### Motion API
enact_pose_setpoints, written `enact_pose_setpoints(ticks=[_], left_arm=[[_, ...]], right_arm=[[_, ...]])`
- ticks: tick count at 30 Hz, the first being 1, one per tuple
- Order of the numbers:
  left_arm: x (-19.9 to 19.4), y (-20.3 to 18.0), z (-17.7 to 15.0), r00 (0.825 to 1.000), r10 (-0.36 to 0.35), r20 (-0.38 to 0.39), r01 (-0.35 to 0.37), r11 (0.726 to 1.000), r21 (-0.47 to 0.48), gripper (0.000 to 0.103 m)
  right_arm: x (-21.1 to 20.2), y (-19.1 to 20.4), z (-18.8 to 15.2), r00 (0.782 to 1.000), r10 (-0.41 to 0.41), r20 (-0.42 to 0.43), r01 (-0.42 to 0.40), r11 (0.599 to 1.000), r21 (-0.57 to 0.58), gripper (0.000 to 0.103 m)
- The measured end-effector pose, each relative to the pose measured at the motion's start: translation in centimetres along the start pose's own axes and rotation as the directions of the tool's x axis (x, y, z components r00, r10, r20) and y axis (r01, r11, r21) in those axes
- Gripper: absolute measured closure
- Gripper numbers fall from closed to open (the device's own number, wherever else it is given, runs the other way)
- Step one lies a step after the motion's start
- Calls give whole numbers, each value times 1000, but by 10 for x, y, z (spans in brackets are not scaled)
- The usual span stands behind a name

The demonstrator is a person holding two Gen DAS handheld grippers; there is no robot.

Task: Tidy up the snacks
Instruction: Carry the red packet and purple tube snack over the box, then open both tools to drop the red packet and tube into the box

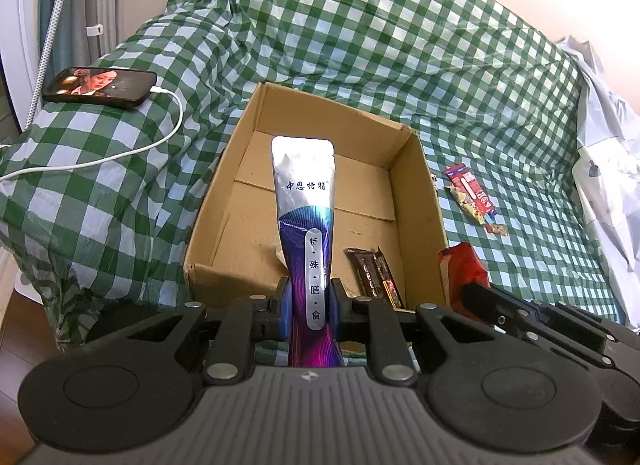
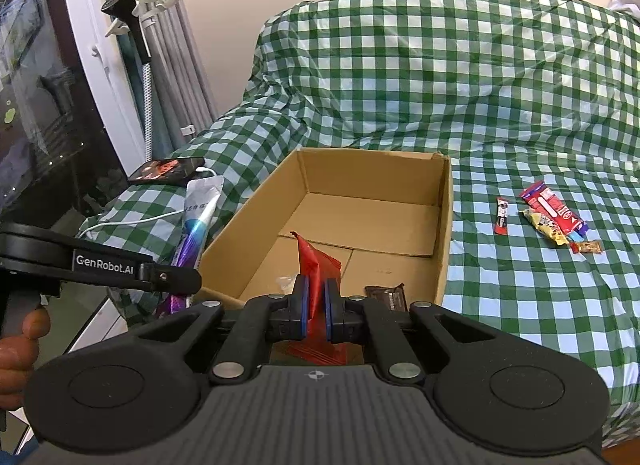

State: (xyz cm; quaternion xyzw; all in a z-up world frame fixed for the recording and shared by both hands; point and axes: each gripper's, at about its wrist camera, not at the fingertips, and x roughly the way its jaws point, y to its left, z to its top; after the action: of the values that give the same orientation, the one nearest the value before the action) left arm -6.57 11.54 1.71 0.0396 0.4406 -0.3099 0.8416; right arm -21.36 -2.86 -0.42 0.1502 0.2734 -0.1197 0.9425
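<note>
My left gripper [image 1: 310, 301] is shut on a tall silver and purple pouch [image 1: 306, 221] and holds it upright over the near edge of an open cardboard box [image 1: 240, 133]. My right gripper [image 2: 316, 313] is shut on a red snack packet [image 2: 316, 265] just over the box's near wall [image 2: 224, 249]. The red packet also shows in the left wrist view [image 1: 464, 277]. The pouch also shows in the right wrist view [image 2: 198, 221]. A dark brown chocolate bar [image 1: 374, 275] lies inside the box at its near right corner, and it shows in the right wrist view too [image 2: 386, 295].
Several loose snack packets [image 2: 554, 219] lie on the green checked cloth right of the box, with a small red and black stick [image 2: 501, 216] beside them. A phone [image 1: 100, 87] on a white cable lies at the left. A white plastic bag [image 1: 612, 169] lies at the far right.
</note>
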Motion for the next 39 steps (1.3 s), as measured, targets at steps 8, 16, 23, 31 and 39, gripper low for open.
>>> enact_pose_setpoints(ticks=[8,16,23,31,39], left_arm=[[22,-2,20,1000,-10,-11,10,1000,-10,83],[56,-7,45,999,-3,-42,3,1000,-9,83],[94,-7,57,995,8,-104,-8,1000,-9,83],[126,-10,65,990,24,-138,-24,1000,1,83],[152,-11,69,985,40,-169,-39,999,12,82]], right_arm=[[22,-10,15,1000,-11,-11,11,1000,7,95],[54,-17,27,1000,-13,-27,13,1000,16,95],[87,-30,32,998,-22,-64,24,999,34,95],[117,-44,35,995,-33,-95,39,997,61,95],[139,-46,33,992,-31,-125,41,997,72,95]])
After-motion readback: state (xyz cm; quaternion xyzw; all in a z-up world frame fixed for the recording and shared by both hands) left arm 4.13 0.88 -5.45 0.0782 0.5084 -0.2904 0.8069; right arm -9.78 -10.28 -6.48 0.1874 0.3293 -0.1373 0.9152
